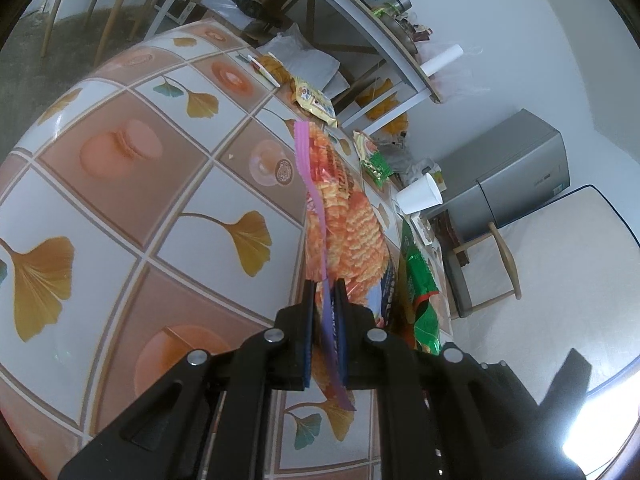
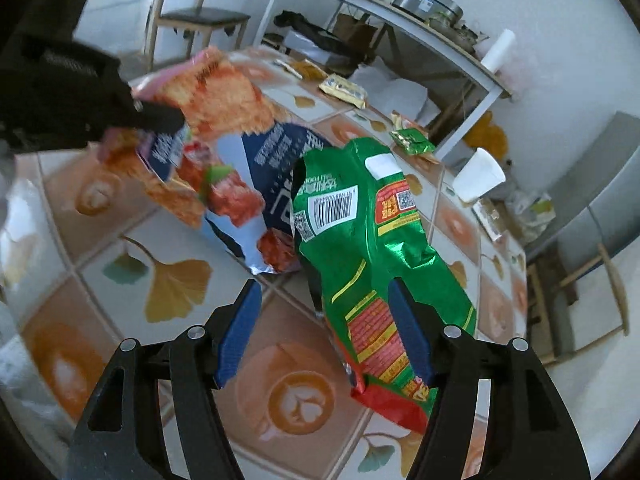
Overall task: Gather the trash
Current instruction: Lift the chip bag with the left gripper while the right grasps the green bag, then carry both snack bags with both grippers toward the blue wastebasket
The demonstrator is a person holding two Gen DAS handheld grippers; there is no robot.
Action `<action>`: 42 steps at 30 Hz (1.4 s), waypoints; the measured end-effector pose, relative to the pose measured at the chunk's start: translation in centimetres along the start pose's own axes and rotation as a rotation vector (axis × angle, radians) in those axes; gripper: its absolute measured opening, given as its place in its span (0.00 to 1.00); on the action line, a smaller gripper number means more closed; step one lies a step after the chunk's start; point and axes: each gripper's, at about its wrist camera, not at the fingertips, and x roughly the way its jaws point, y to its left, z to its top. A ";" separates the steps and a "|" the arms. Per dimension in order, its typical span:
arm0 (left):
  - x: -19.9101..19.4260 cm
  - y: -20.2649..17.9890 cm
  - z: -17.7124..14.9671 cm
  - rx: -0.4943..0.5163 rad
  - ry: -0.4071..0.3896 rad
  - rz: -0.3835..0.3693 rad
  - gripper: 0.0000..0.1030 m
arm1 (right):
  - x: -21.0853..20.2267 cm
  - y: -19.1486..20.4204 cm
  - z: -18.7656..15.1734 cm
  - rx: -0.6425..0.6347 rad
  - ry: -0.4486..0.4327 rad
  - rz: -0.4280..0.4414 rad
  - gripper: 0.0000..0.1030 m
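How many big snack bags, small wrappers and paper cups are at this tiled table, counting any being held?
Big snack bags: 2 (orange snack bag, green snack bag)
Small wrappers: 3 (yellow wrapper, small green wrapper, orange wrapper)
Paper cups: 1 (white paper cup)
Total: 6

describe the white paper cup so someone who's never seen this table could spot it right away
Start at the table covered with the ginkgo-leaf and coffee print cloth and look along its right edge, past the big green snack bag. The white paper cup lies tipped on its side there, beyond a small crumpled green wrapper. It is the only plain white, unprinted thing among colourful wrappers.
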 end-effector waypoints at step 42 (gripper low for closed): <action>-3.5 -2.4 0.8 0.008 -0.084 -0.115 0.08 | -4.4 -6.5 0.2 0.175 -0.093 -0.289 0.00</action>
